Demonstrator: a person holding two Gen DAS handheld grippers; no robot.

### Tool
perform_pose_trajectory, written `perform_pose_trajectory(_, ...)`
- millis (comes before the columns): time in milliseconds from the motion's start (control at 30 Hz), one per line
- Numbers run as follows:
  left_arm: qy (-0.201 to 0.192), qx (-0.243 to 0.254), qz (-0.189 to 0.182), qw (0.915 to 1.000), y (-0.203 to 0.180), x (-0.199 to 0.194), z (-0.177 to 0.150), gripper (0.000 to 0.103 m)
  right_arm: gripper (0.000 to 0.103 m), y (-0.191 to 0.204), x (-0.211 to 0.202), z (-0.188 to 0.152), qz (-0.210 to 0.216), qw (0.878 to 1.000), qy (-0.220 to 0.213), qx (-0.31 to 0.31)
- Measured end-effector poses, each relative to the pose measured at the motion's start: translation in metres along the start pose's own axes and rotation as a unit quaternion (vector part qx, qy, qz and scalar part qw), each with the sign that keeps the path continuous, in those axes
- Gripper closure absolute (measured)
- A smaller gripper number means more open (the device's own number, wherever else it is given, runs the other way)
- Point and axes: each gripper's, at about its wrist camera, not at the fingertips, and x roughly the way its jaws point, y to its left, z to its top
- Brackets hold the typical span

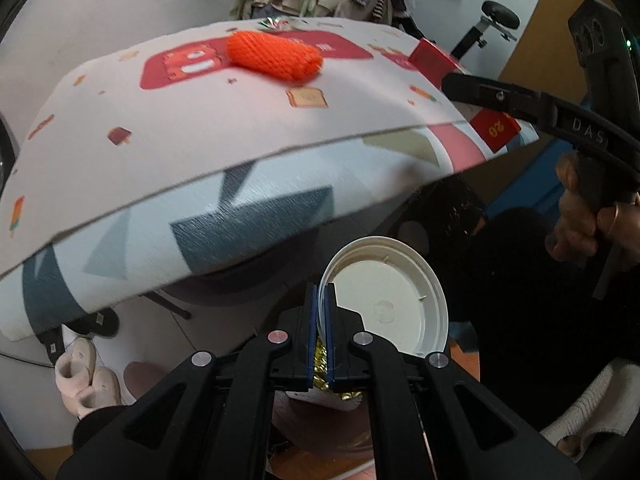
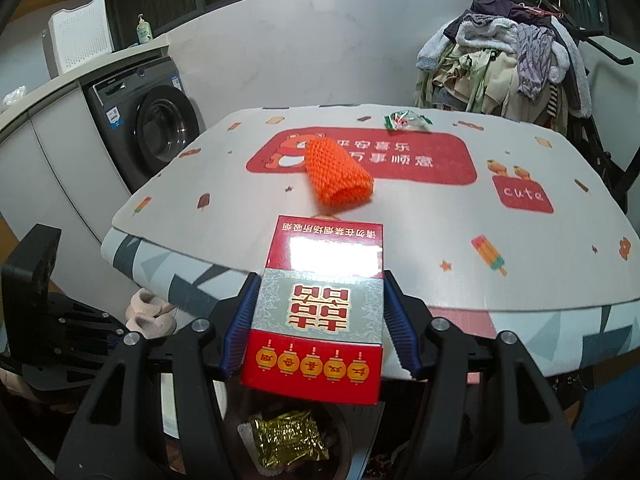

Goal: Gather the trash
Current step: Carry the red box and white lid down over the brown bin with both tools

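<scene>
My left gripper [image 1: 322, 292] is shut on the rim of a white plastic bin lid [image 1: 390, 304] and holds it tilted up below the table edge. A gold foil wrapper [image 1: 320, 364] lies in the bin under it and also shows in the right wrist view [image 2: 288, 438]. My right gripper [image 2: 318, 280] is shut on a red and grey cigarette box [image 2: 320, 304], held at the near table edge above the bin; the box also shows in the left wrist view [image 1: 494, 128]. An orange foam net sleeve [image 2: 338, 174] [image 1: 276, 56] and a green candy wrapper [image 2: 406, 120] lie on the table [image 2: 440, 232].
A washing machine [image 2: 160, 132] stands left of the table. A pile of clothes [image 2: 512, 64] is heaped behind it at the right. Pink slippers [image 1: 86, 380] sit on the floor under the table. The table mat has a red printed panel [image 2: 400, 156].
</scene>
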Motion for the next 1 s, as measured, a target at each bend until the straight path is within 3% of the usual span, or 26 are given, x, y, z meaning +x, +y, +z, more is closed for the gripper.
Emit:
perform_pose_trajectory(200, 0.001, 0.021, -0.011, 0.9997, -0.01, 0.001, -0.006, 0.091, 0.042, 0.003, 0.003, -0.012, 0.003, 1.0, 0.015, -0.007)
perform_pose_trajectory(333, -0.026, 0.021, -0.005, 0.9994, -0.01, -0.009, -0.006, 0.067, 0.042, 0.007, 0.006, -0.02, 0.009, 0.999, 0.028, -0.014)
perform_pose_trajectory(467, -0.07, 0.007, 0.009, 0.9975, -0.004, -0.027, -0.005, 0.05, 0.042, 0.013, 0.009, -0.028, 0.021, 0.998, 0.047, -0.022)
perform_pose_trajectory(667, -0.14, -0.007, 0.033, 0.9896, 0.0, -0.053, -0.011, 0.018, 0.042, 0.024, 0.015, -0.041, 0.043, 0.996, 0.074, -0.036)
perform_pose_trajectory(833, -0.181, -0.012, 0.051, 0.982, 0.003, -0.068, -0.013, 0.012, 0.042, 0.034, 0.022, -0.05, 0.059, 0.993, 0.096, -0.047)
perform_pose_trajectory(1000, -0.192, -0.03, 0.061, 0.979, 0.011, -0.073, -0.017, 0.011, 0.042, 0.043, 0.034, -0.062, 0.07, 0.987, 0.132, -0.061)
